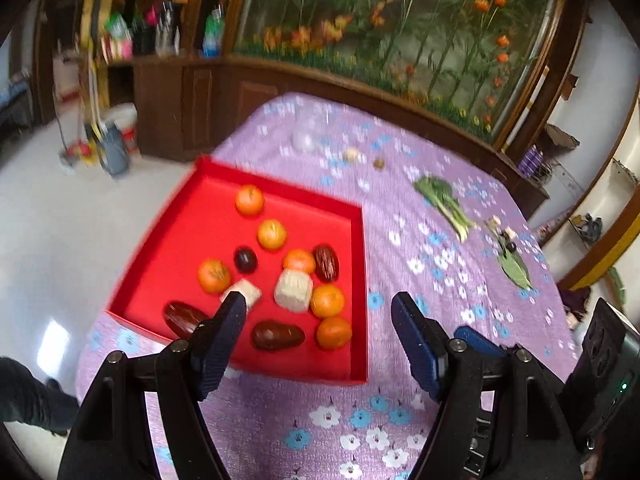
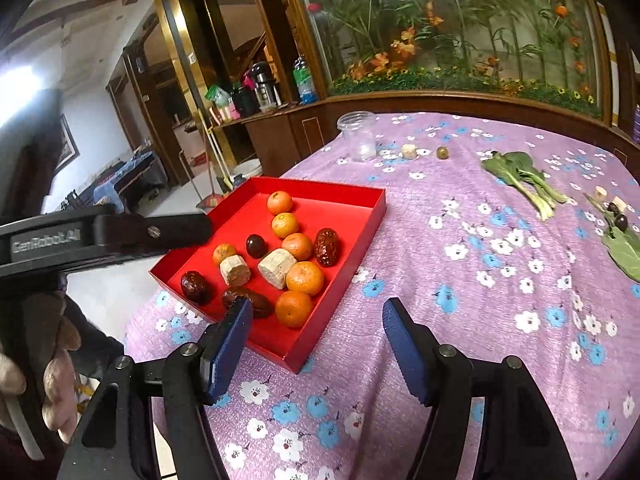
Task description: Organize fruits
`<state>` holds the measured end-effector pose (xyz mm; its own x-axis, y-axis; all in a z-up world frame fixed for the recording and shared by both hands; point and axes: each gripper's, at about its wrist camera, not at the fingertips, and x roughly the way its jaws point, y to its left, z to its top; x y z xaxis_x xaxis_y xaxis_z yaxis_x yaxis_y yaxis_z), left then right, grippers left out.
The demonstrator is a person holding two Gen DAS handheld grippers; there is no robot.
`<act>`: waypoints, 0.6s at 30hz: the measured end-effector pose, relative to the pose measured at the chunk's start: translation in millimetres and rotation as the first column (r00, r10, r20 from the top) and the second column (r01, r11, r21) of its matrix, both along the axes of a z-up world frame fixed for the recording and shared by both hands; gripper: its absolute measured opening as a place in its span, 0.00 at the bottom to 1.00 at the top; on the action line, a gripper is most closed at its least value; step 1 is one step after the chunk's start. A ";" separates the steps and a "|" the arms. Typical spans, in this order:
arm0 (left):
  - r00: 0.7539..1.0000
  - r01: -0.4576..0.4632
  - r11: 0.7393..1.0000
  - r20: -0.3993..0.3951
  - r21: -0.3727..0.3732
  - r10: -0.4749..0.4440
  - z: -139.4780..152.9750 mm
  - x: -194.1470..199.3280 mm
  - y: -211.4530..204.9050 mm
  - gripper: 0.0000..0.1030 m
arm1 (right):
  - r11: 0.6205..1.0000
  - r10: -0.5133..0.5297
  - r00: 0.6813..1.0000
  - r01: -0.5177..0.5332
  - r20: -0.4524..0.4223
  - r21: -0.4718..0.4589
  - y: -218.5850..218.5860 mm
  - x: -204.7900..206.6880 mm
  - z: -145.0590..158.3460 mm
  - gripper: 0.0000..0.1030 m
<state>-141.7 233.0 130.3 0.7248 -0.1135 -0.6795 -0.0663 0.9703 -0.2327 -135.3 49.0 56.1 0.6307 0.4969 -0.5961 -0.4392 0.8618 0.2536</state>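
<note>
Both claws hang released over the purple flowered tablecloth [image 2: 440, 240], jaws spread wide with nothing between them. The left gripper [image 1: 318, 308] sits right at the near edge of the red tray [image 1: 360, 292], its left finger crossing in front of the tray's contents. The right gripper [image 2: 316, 316] hovers just to the tray's right [image 2: 372, 216], and its left fingertip overlaps the tray's near corner.

Inside the tray, ahead of the left claw: six small oranges [image 1: 271, 234] strung in a loose line from the far side to the near right corner, one more sitting left of the line. Four dark red dates [image 1: 277, 335] are in there too, two near the front wall, one at the left, one beside the right wall. A small dark round fruit [image 1: 245, 259] lies in the middle, and two pale cut chunks [image 1: 294, 290] rest between the oranges, what they are I cannot tell.

Beyond the right claw, far across the cloth, a clear plastic jar [image 2: 358, 136] stands upright, lidless; its contents are unclear. Near it lie a pale chunk and a small green fruit [image 2: 442, 153]. To the right, leafy greens [image 2: 520, 178] lie flat, well apart from the tray, with a few small dark and pale pieces [image 2: 618, 216] past them.
</note>
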 end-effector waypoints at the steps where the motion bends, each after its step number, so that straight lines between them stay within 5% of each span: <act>1: 0.999 -0.021 0.999 0.032 0.025 0.020 5.4 -4.7 -0.9 0.78 | 1.000 -0.002 1.000 0.002 0.005 0.003 -1.9 -2.1 1.0 0.71; 5: 0.959 -0.191 0.968 0.242 0.164 0.148 30.4 -37.8 -14.4 0.95 | 1.000 -0.008 1.000 0.008 0.024 0.018 -7.3 -9.4 5.6 0.72; 9: 0.904 -0.262 0.949 0.387 0.173 0.179 42.0 -61.3 -20.5 1.00 | 1.000 -0.010 0.999 0.009 0.038 0.028 -9.9 -14.6 7.9 0.73; 18: 0.923 -0.329 0.914 0.284 0.236 0.258 9.5 -50.7 -24.9 1.00 | 1.000 -0.009 0.997 0.007 0.071 0.021 -10.1 -19.0 8.3 0.79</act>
<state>-192.4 208.1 139.8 0.8417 0.2952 -0.4521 -0.3338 0.9426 -0.0060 -154.3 38.9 64.3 0.6753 0.5033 -0.5391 -0.4499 0.8603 0.2397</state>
